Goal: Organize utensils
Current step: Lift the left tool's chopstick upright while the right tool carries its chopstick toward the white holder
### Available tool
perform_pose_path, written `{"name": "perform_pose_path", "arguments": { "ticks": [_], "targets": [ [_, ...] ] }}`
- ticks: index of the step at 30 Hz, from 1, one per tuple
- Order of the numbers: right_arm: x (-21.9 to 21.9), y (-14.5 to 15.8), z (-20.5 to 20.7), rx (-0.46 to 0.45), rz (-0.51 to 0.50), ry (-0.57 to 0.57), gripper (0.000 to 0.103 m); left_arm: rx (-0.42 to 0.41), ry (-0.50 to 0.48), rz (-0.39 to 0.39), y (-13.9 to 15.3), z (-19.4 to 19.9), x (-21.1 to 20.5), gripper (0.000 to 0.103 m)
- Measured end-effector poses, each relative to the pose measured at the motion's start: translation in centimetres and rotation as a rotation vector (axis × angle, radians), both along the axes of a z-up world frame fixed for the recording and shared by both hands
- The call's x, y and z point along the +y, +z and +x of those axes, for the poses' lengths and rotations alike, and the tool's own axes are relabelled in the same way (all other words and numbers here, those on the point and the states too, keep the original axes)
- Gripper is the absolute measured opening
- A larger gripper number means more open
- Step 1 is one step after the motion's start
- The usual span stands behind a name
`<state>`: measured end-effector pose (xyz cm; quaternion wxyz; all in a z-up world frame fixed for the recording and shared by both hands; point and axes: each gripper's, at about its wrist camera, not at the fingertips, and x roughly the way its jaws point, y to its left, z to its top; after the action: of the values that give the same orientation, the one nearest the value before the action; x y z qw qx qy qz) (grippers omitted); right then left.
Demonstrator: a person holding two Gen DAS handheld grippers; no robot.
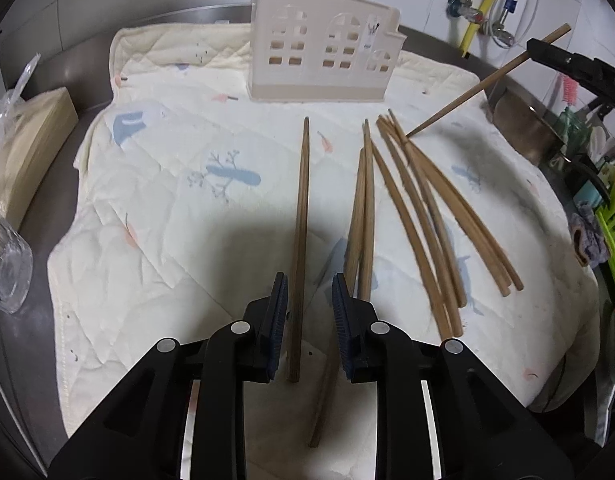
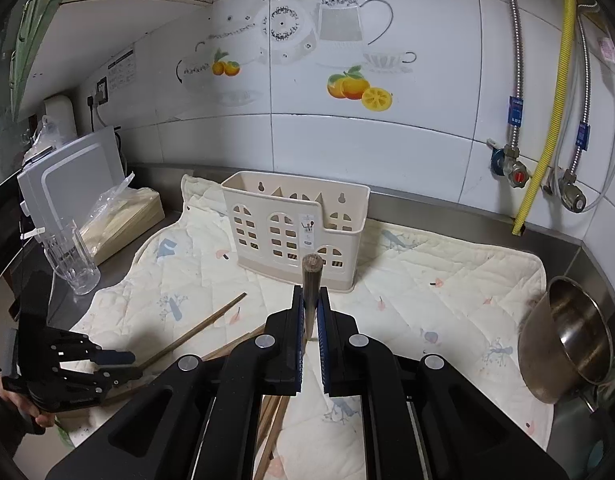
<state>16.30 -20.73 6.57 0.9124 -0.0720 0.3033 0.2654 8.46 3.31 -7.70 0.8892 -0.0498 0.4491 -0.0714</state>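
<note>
Several wooden chopsticks lie on the quilted cloth (image 1: pixel 155 208) in the left wrist view, and the left gripper (image 1: pixel 309 300) hangs low over them with its jaws a narrow way apart. One chopstick (image 1: pixel 301 220) runs straight ahead between the two pads, close beside the left pad but not pinched. Just right of the gripper lies a pair of chopsticks (image 1: pixel 365 208), and farther right a loose fan of chopsticks (image 1: pixel 427 216) spreads across the cloth. Straight ahead, well beyond the tips, stands the cream utensil holder (image 1: pixel 323 52). At the upper right the right gripper (image 1: pixel 547 50) carries a single held chopstick (image 1: pixel 487 82) slanting down toward the fan. From the right wrist view, the right gripper (image 2: pixel 310 312) has its jaws closed tight on that held chopstick (image 2: pixel 310 280), whose blunt end sticks up past the fingertips. The utensil holder (image 2: pixel 295 224) stands directly ahead of it, near, its open top showing dividers. Low at the left, the left gripper (image 2: pixel 119 364) is gripped by a hand (image 2: pixel 23 404) above the chopsticks on the cloth (image 2: pixel 427 280). A steel pot (image 2: pixel 567 340) sits to the right.
</note>
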Motion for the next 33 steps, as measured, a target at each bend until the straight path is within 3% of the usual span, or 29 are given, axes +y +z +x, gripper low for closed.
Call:
{"name": "perform_pose_path", "arguments": {
  "ticks": [5, 10, 13, 26, 33],
  "targets": [
    [0.0, 0.0, 0.1, 0.0, 0.006, 0.0, 0.006, 0.028, 0.011, 0.026, -1.2, 0.4, -0.1, 0.021],
    [0.0, 0.0, 0.1, 0.0, 0.007, 0.001, 0.006, 0.029, 0.02, 0.042, -0.8, 0.6, -0.1, 0.007],
    [0.1, 0.1, 0.1, -0.001, 0.005, 0.001, 0.006, 0.006, 0.024, 0.031, 0.2, 0.5, 0.0, 0.006],
    [-0.2, 3.6, 0.5, -0.032, 0.026, 0.027, 0.006, -0.272, -0.046, 0.036, 13.1, 3.0, -0.7, 0.006],
    [-0.1, 6.6, 2.1, -0.039, 0.037, 0.047, 0.006, -0.292, -0.082, 0.037, 17.0, 6.2, -0.9, 0.006]
  ]
}}
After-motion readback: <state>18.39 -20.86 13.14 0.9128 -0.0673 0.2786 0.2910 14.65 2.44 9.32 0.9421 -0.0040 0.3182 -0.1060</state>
